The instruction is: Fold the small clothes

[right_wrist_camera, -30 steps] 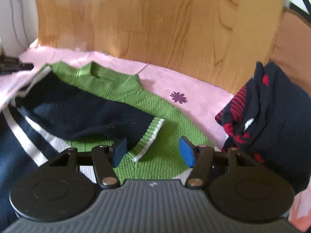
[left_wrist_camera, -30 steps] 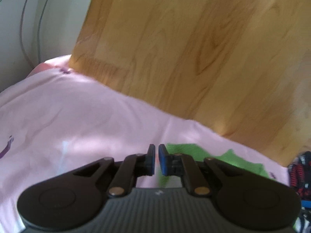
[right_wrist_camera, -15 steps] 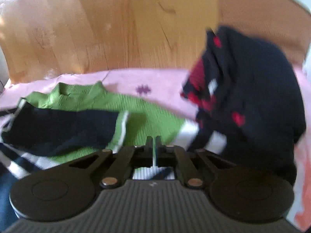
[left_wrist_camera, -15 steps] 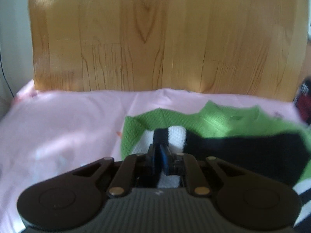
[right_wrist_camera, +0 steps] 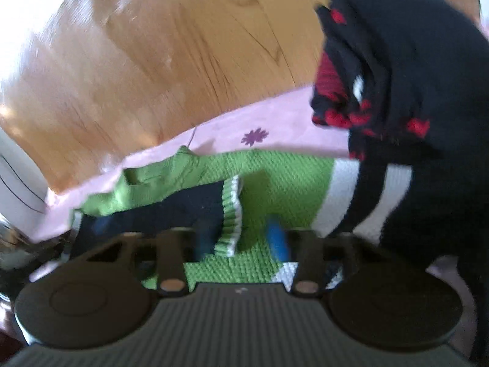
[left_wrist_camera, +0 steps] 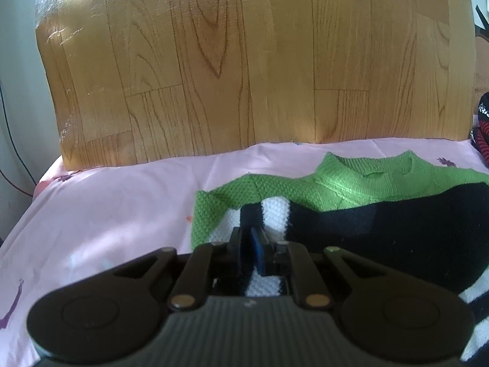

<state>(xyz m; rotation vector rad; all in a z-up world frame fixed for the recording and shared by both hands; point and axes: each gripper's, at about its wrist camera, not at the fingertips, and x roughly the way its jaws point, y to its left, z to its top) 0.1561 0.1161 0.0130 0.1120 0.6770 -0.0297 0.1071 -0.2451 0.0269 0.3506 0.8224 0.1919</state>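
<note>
A: Two claws in view. State of the left claw (left_wrist_camera: 249, 249)?

B: Pinched nearly closed on the sweater (left_wrist_camera: 345, 189), gripping a black-and-white striped edge at its left side. The sweater is a coarse green knit with a ribbed collar, lying flat on the pink sheet (left_wrist_camera: 107, 214), a black sleeve folded across it.

A: Right claw (right_wrist_camera: 241, 240)?

B: Parted to a moderate gap, holding nothing; a ribbed green cuff with white trim lies between the blue pads (right_wrist_camera: 276, 241). View is motion-blurred.

A: Edges and open room?

B: Bare pink sheet left of the sweater. The wood-grain headboard (left_wrist_camera: 244, 61) bounds the far edge. A dark garment with red marks (right_wrist_camera: 397, 76) is heaped on the right, touching the sweater's striped part.
</note>
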